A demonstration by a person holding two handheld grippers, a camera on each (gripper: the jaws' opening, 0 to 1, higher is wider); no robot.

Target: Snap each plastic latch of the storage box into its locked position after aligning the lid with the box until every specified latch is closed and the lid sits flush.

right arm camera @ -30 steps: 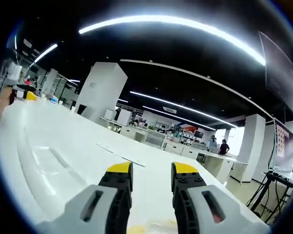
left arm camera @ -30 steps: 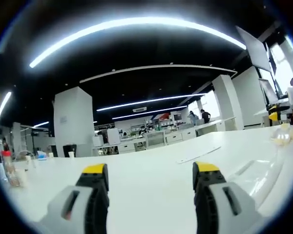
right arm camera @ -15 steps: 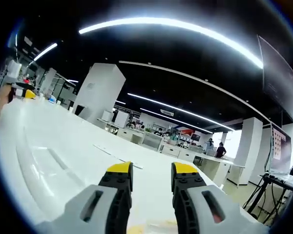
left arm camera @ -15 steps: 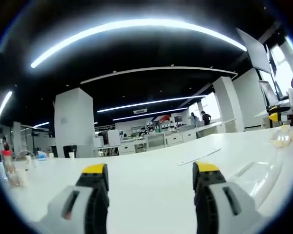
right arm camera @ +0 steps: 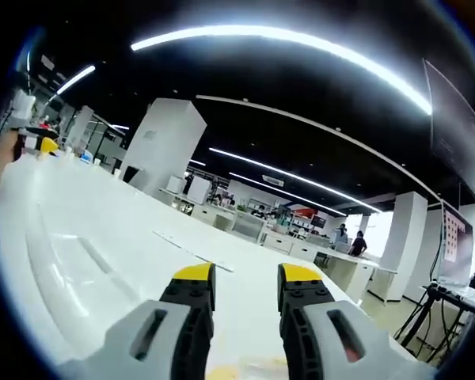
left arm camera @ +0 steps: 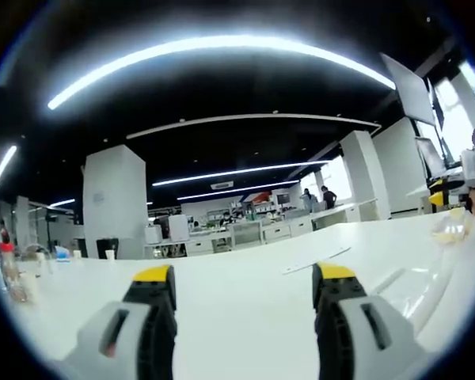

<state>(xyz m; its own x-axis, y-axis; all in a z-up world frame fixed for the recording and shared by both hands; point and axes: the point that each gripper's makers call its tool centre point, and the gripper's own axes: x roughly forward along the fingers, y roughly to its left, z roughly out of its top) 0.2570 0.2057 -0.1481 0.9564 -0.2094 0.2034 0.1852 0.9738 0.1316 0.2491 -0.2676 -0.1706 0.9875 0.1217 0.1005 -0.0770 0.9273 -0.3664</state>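
Observation:
The white lid [left arm camera: 245,309] of the storage box spreads under my left gripper [left arm camera: 244,286], whose jaws stand wide open with nothing between them. A moulded recess [left arm camera: 416,286] runs along the lid at the right. A pale yellowish latch [left arm camera: 451,226] sits at the far right end, beside a hand and the other gripper's yellow tip [left arm camera: 439,195]. In the right gripper view the same lid [right arm camera: 103,237] stretches away, with its recess [right arm camera: 71,265] at the left. My right gripper [right arm camera: 246,286] is open by a narrow gap and holds nothing. A yellowish latch piece [right arm camera: 237,369] lies just below its jaws.
A thin flat strip [left arm camera: 317,259] [right arm camera: 194,255] lies farther along the white surface. Bottles [left arm camera: 6,273] stand at the far left edge. Behind are a white pillar [left arm camera: 115,202], office desks [left arm camera: 245,231] and people [left arm camera: 318,198] far off. A tripod [right arm camera: 435,305] stands at the right.
Both views have shifted only slightly with the hands. The jaws of both grippers stand as before, and nothing on the lid has moved.

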